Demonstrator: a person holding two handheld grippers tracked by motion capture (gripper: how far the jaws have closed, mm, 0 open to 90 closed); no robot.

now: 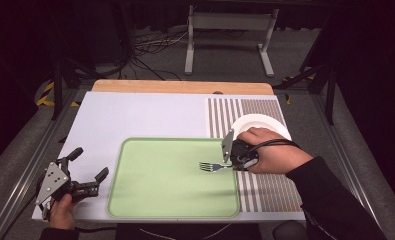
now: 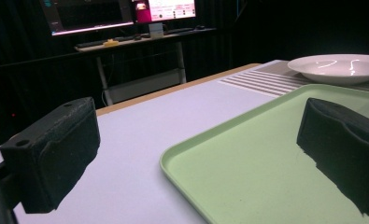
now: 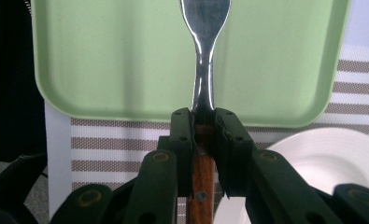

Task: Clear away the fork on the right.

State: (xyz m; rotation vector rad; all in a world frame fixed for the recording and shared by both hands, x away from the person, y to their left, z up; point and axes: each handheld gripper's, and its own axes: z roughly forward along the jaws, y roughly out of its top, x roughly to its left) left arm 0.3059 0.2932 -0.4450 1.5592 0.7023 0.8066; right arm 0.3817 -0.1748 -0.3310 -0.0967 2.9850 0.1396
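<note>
1. While the right gripper (image 3: pixel 204 135) sits clamped on the fork (image 3: pixel 204 70), its two black jaws press in from either side on the top of the wooden handle, where the metal neck begins.
2. From that grip the fork runs straight out ahead of the jaws: the steel neck and the base of the prongs reach forward over the green tray (image 3: pixel 102 60), and the brown handle runs back between the gripper's arms.
3. Seen from the high view, the right gripper (image 1: pixel 233 159) is at the tray's right edge, and the fork (image 1: pixel 214 166) points left with its prongs over the right part of the green tray (image 1: pixel 150 200). Whether the prongs touch the tray's floor cannot be told.
4. Under the right hand (image 1: pixel 270 152) lies the striped mat (image 1: pixel 272 192), with the white plate (image 1: pixel 259 122) just beyond the hand on that same mat.
5. Well apart from all this, the left gripper (image 1: pixel 87 172) is at the table's near-left corner, just off the tray's left edge, its jaws spread wide with nothing between them.
6. Through the left gripper view, the tray's near corner (image 2: pixel 182 158) lies between those open jaws, and the plate (image 2: pixel 336 67) is seen far off.
</note>
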